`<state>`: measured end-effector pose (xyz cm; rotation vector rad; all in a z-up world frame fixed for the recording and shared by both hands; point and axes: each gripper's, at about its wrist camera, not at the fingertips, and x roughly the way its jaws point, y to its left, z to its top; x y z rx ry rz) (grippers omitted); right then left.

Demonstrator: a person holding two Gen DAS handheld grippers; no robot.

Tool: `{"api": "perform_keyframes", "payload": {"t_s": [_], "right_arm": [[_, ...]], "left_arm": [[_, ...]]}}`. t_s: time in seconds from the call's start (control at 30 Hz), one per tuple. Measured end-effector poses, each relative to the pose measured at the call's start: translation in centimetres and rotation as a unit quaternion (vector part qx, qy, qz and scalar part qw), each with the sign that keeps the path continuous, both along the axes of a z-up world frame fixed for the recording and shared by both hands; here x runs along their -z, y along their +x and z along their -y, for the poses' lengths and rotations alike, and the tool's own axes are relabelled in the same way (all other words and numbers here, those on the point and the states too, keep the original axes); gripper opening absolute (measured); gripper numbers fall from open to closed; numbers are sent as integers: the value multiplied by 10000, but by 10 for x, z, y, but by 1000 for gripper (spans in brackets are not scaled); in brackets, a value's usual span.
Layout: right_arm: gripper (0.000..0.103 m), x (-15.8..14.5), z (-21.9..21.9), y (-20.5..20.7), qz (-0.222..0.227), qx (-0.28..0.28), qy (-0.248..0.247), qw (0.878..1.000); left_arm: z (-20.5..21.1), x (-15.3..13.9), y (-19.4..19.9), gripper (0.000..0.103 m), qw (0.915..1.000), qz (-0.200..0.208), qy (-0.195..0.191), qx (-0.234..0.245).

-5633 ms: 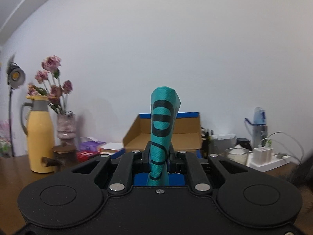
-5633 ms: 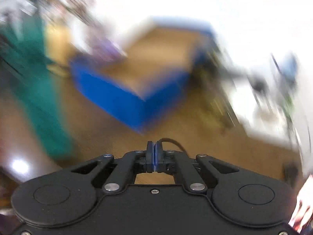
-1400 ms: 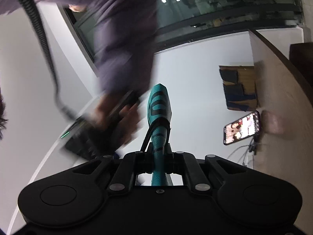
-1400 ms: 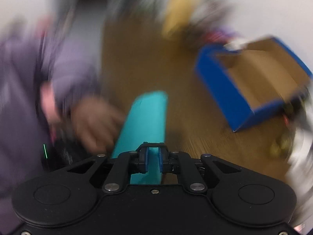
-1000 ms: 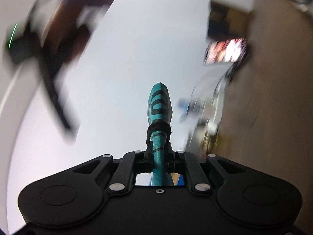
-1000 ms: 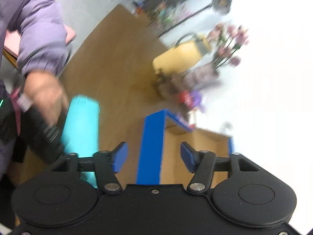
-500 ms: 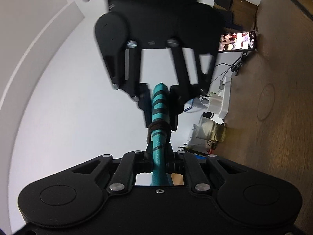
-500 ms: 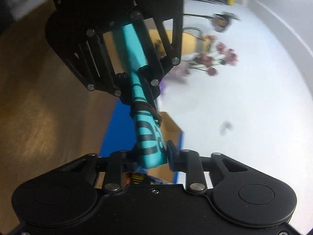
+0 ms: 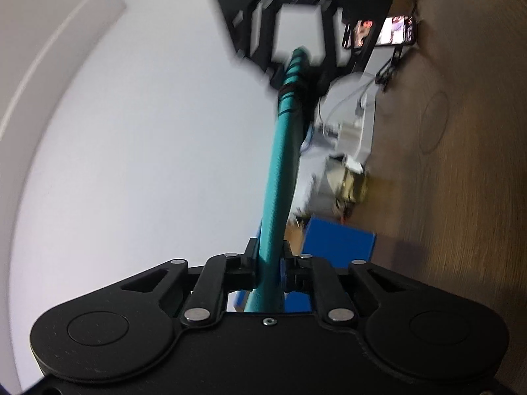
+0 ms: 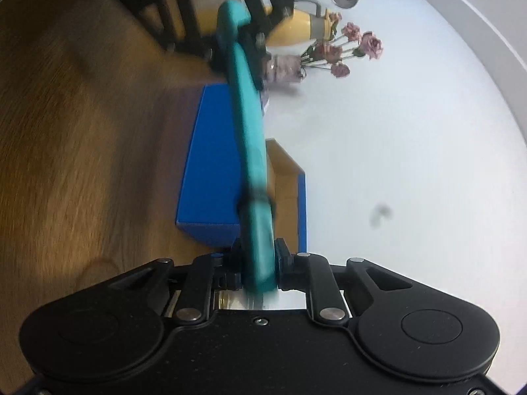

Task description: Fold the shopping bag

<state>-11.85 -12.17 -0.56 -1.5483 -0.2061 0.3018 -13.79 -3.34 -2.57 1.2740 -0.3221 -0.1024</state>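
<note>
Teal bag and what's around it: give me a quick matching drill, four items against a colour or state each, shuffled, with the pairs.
Items:
1. shopping bag
2. box
3. jug
4. left gripper

States:
A. blue outside, brown cardboard inside
B. yellow, beside the pink flowers
C. shut on one end of the bag
D. teal, rolled narrow, stretched between both grippers

Pairs: 1-D, 2-A, 3-B, 4-C. The right gripper is clamped on the other end.

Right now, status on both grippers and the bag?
Left gripper and right gripper shut on rolled teal bag, stretched between them above the table. Nothing in the way.
</note>
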Motion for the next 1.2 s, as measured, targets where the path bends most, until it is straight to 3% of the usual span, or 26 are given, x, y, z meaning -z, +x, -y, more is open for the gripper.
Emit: {"api": "perform_keyframes", "payload": {"t_s": [0.23, 0.4, 0.47, 0.6, 0.63, 0.7, 0.77, 0.87, 1.0, 1.1, 1.2], "right_arm": [[20, 12, -54, -2, -255, -18, 654, 9975], [26, 11, -31, -3, -147, 191, 453, 9987], [19, 17, -35, -1, -174, 238, 336, 9990], [18, 23, -58, -7, -152, 138, 494, 9986], [17, 20, -55, -7, -182, 153, 548, 9982], [14, 15, -49, -6, -291, 284, 743, 9964], [13, 14, -43, -3, -380, 519, 887, 9940], [21, 19, -36, -6, -337, 581, 932, 9934], [19, 30, -38, -8, -227, 647, 923, 9934], [19, 31, -45, -8, -212, 644, 1173, 9908], [21, 33, -46, -10, -224, 631, 1126, 9914]], "left_arm": [[13, 16, 0, 9, 9992, 192, 285, 224], [-9, 23, -4, 9, 9975, 404, 514, 250], [-10, 28, -6, 9, 9950, 651, 651, 390], [-1, 33, -5, 9, 9915, 819, 720, 715], [-3, 33, -4, 10, 9907, 856, 788, 711], [-7, 30, -2, 24, 9901, 913, 876, 610], [-11, 21, 1, 28, 9945, 790, 608, 310], [-13, 11, 3, 20, 9987, 458, 220, 101], [-7, 11, -4, 12, 9988, 416, 200, 164], [-1, 15, -7, 10, 9985, 357, 318, 269], [-1, 14, -7, 10, 9984, 331, 345, 286]]}}
